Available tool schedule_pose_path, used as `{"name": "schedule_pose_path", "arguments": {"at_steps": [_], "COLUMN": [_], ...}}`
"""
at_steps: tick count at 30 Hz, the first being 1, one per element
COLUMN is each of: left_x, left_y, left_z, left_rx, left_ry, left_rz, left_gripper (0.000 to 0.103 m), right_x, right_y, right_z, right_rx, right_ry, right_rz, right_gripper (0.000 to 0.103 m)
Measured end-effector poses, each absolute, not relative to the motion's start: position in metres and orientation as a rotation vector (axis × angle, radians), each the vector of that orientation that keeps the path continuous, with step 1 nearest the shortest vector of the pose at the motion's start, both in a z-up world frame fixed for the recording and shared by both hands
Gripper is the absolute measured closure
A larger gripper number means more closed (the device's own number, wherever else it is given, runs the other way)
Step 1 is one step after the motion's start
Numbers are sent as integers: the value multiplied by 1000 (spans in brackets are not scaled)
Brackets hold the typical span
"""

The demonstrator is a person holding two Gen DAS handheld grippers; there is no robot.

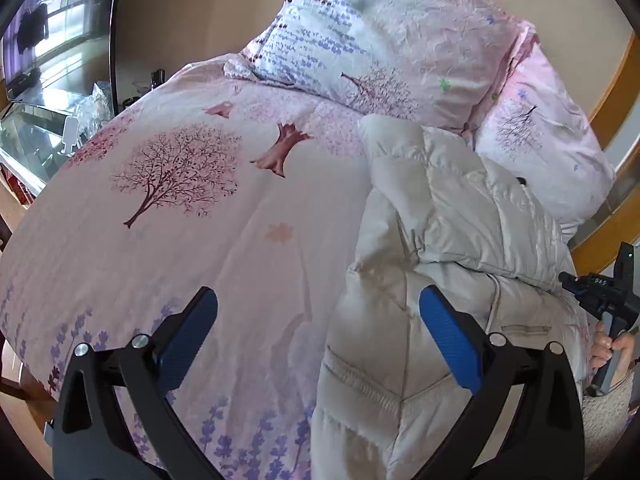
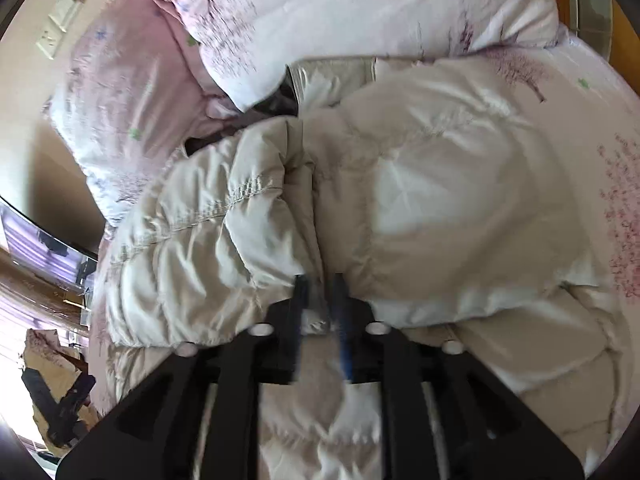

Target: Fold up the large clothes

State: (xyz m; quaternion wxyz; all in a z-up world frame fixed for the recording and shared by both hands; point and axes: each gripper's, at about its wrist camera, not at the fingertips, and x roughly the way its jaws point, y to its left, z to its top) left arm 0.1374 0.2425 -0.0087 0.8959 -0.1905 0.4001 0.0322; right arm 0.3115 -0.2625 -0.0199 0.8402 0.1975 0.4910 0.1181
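The one padded jacket (image 1: 432, 264) lies bunched on the bedspread (image 1: 224, 216) from 3 to 6 o'clock in the left view, with open printed cover running from 7 to 11 o'clock. The left gripper (image 1: 318, 320) gapes wide above it, its right finger over the jacket's edge. The blurred right gripper (image 2: 320, 312) pinches a jacket fold, and two pillows (image 1: 384, 40) crowd 12 o'clock.

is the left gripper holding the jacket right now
No, the left gripper is wide open, one finger over the bedspread, the other over the puffer jacket.
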Motion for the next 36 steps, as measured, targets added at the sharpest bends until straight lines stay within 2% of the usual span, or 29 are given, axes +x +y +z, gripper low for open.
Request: {"name": "schedule_pose_path", "arguments": {"at_steps": [1, 2, 3, 4, 8, 12, 18, 20, 22, 24, 25, 26, 29, 36], "left_x": [134, 126, 122, 118, 109, 96, 80, 74, 69, 65, 65, 64, 59, 44], "left_y": [243, 244, 244, 245, 244, 236, 228, 226, 223, 220, 220, 219, 219, 221], "left_z": [-8, -8, -8, -9, -18, -24, -33, -35, -37, -40, -42, -45, -51, -61], "left_rx": [-392, -395, -401, -406, -406, -409, -469, -492, -510, -530, -540, -558, -603, -744], "left_ry": [807, 775, 761, 760, 857, 882, 921, 922, 927, 950, 961, 975, 986, 984], "left_rz": [60, 38, 20, 2, -81, -179, -289, -324, -351, -371, -377, -384, -392, -448], "left_gripper": [2, 2, 2, 2, 2, 2, 2, 3, 9, 21, 23, 27, 30, 36], "right_x": [305, 295, 286, 273, 241, 205, 171, 159, 151, 143, 140, 137, 132, 123], "right_y": [-268, -276, -281, -293, -327, -367, -435, -446, -453, -458, -460, -464, -468, -465], "right_z": [-14, -6, -1, 7, 21, 20, -18, -34, -50, -60, -66, -70, -85, -93], "right_rx": [418, 417, 415, 413, 390, 345, 616, 665, 697, 703, 722, 745, 825, 894], "right_ry": [1018, 987, 965, 925, 826, 824, 969, 1015, 1064, 1085, 1094, 1099, 1123, 1114], "right_rz": [257, 264, 268, 275, 344, 267, 287, 301, 305, 287, 295, 311, 372, 479], "right_gripper": [65, 47, 35, 31, 8, 8, 9, 15, 16, 19, 19, 23, 32, 36]}}
